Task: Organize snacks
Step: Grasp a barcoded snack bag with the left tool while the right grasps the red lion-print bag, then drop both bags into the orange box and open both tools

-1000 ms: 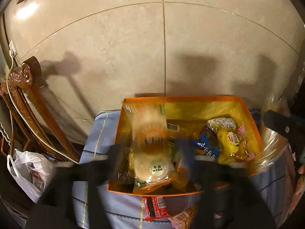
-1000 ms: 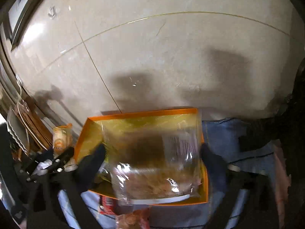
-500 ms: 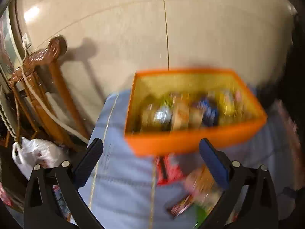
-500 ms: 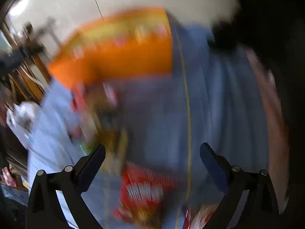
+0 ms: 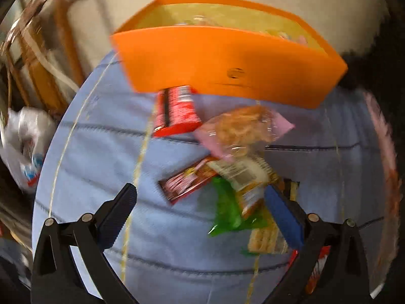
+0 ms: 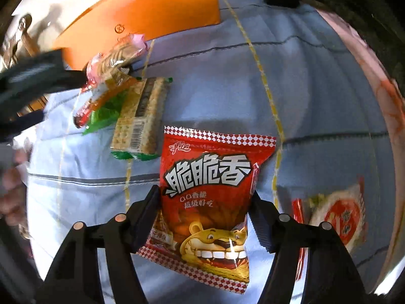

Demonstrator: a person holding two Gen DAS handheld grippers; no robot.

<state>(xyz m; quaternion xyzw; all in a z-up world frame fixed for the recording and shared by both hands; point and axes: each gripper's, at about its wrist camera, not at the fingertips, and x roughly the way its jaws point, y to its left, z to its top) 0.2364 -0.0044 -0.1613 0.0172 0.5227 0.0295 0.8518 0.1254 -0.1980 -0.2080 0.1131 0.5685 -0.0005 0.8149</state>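
Observation:
An orange box (image 5: 227, 60) with snacks inside stands at the back of the blue cloth (image 5: 101, 152); it also shows in the right wrist view (image 6: 152, 7). My left gripper (image 5: 202, 202) is open and empty above a pile of loose packets: a red packet (image 5: 177, 109), a pink-edged biscuit pack (image 5: 240, 129), a green pack (image 5: 225, 210). My right gripper (image 6: 205, 202) stands around a red noodle-snack bag (image 6: 207, 195), its fingers at the bag's two sides.
A cracker pack (image 6: 141, 119) lies beside the red bag. A round red-and-white packet (image 6: 339, 215) lies at the right. A wooden chair (image 5: 43, 58) and a white plastic bag (image 5: 27, 147) stand left of the cloth.
Both grippers let go of their packs over the box, pulled back and dropped toward the loose snacks. The right gripper now has the red bag between its fingers.

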